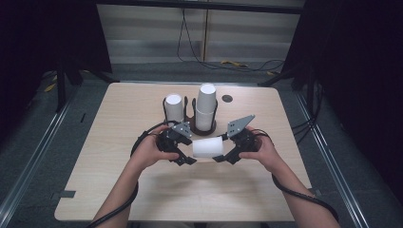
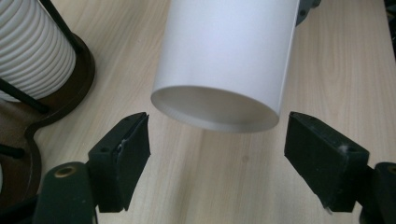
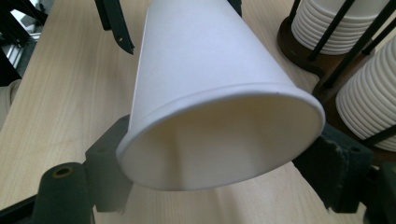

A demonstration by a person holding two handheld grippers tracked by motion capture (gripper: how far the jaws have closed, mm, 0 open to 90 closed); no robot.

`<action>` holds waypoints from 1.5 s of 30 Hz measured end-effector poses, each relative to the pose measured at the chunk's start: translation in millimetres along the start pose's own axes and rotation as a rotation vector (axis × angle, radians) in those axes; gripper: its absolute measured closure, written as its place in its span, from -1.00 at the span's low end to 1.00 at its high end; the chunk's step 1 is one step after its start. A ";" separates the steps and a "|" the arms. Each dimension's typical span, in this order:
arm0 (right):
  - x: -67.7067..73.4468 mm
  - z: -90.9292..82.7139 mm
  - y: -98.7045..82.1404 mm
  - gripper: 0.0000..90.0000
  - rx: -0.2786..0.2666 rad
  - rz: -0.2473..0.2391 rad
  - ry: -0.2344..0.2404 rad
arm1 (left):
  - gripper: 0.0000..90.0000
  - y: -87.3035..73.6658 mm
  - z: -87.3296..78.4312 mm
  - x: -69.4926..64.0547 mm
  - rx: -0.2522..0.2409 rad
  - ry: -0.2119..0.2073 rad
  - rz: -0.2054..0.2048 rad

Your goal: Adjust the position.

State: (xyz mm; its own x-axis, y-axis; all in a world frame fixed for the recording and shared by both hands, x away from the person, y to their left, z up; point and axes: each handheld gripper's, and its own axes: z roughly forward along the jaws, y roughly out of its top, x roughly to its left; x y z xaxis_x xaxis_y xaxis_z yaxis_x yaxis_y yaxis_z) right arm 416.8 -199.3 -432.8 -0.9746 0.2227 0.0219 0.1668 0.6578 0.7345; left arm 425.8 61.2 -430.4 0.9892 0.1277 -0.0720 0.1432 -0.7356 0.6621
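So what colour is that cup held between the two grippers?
Plain white cup, clearest in the right gripper view.

white paper cup (image 1: 207, 147), held sideways

In the right gripper view the paper cup (image 3: 210, 93) covers the gap between the right gripper (image 3: 219, 172)'s pads, so the contact on its rim is hidden. Beside the cup, the cup stacks (image 3: 359, 93) in the wooden holder (image 3: 292, 44) are cut by the edge. In the left gripper view the cup's (image 2: 229, 60) far end runs off the top
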 end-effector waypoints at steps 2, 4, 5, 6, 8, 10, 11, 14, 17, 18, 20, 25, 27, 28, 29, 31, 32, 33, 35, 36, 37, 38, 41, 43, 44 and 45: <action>0.0 -0.8 0.3 -0.55 0.012 0.000 0.000 | -0.51 -0.5 0.2 0.0 0.007 0.000 0.004; 0.0 -1.7 0.8 -0.55 0.026 -0.001 0.001 | -0.51 -2.5 1.6 -1.4 0.009 0.008 -0.003; -0.1 -2.1 1.2 -0.55 0.036 -0.005 -0.003 | -0.52 -3.5 1.8 -1.7 0.011 0.008 -0.009; -0.2 -2.7 1.5 -0.55 0.047 -0.004 -0.005 | -0.52 -4.3 1.9 -1.1 0.017 0.008 -0.008; -0.8 -3.5 1.9 -0.55 0.073 -0.007 -0.013 | -0.52 -6.3 2.5 -1.9 0.030 0.023 -0.020; -0.7 -4.0 2.1 -0.55 0.089 -0.005 -0.010 | -0.52 -8.0 3.6 -1.9 0.033 0.024 -0.022; -0.7 -4.0 2.4 -0.55 0.097 -0.009 -0.015 | -0.53 -8.0 3.6 -1.9 0.033 0.024 -0.022; -1.1 -4.8 4.1 -0.55 0.104 -0.014 -0.017 | -0.53 -9.2 3.5 -2.0 0.046 0.030 -0.025; -1.7 -4.9 5.5 -0.55 0.120 -0.016 -0.013 | -0.53 -9.3 2.4 -2.0 0.045 0.032 -0.025; -2.0 -5.0 6.0 -0.55 0.128 -0.015 -0.011 | -0.53 -9.4 2.2 -2.4 0.046 0.038 -0.026; -3.1 -5.3 7.3 -0.55 0.145 -0.017 -0.013 | -0.53 -9.6 2.2 -2.6 0.046 0.035 -0.030; -2.3 -6.8 11.6 -0.55 0.195 -0.031 -0.015 | -0.53 -10.6 3.9 -2.7 0.046 0.026 -0.036; -2.2 -7.6 14.1 -0.55 0.220 -0.041 -0.025 | -0.54 -11.5 5.8 -2.7 0.047 0.022 -0.043; -1.7 -8.2 15.6 -0.55 0.229 -0.038 -0.023 | -0.54 -11.8 6.4 -2.6 0.044 0.023 -0.041; -2.2 -8.3 16.6 -0.55 0.236 -0.042 -0.023 | -0.54 -12.1 6.6 -2.6 0.043 0.025 -0.047; -1.8 -8.3 17.7 -0.55 0.243 -0.046 -0.023 | -0.54 -11.9 6.1 -2.4 0.050 0.021 -0.044; -1.8 -8.2 19.7 -0.55 0.255 -0.054 -0.020 | -0.54 -12.4 5.8 -2.6 0.044 0.026 -0.044; -2.0 -8.0 20.3 -0.55 0.258 -0.058 -0.020 | -0.54 -12.5 5.6 -2.6 0.046 0.027 -0.044; -2.2 -7.9 22.1 -0.55 0.273 -0.065 -0.017 | -0.54 -13.0 5.2 -2.9 0.045 0.029 -0.053; -2.8 -8.0 22.9 -0.55 0.280 -0.068 -0.019 | -0.54 -13.2 5.1 -2.9 0.044 0.030 -0.054; -3.1 -8.1 23.5 -0.55 0.288 -0.072 -0.020 | -0.54 -13.2 4.4 -2.7 0.050 0.031 -0.051; -3.5 -8.0 24.1 -0.55 0.298 -0.074 -0.017 | -0.54 -13.7 4.6 -2.8 0.039 0.031 -0.054; -3.6 -7.9 26.2 -0.55 0.324 -0.081 -0.021 | -0.54 -13.8 3.3 -2.7 0.042 0.032 -0.056; -2.8 -7.7 27.2 -0.55 0.330 -0.078 -0.018 | -0.54 -14.0 3.4 -2.5 0.040 0.030 -0.059; -2.9 -7.1 27.7 -0.55 0.338 -0.087 -0.020 | -0.54 -14.7 3.8 -2.7 0.045 0.031 -0.067; -2.9 -6.7 28.0 -0.55 0.341 -0.091 -0.019 | -0.54 -15.0 4.2 -2.5 0.048 0.032 -0.069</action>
State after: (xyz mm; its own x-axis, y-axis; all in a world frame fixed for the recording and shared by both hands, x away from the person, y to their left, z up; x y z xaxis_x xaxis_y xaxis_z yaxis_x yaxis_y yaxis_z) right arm 423.3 -186.3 -407.8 -0.9854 0.1631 -0.0484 0.1224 0.8774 0.4639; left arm 421.3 69.1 -443.2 0.9754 0.2000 -0.0923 0.2135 -0.7553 0.6197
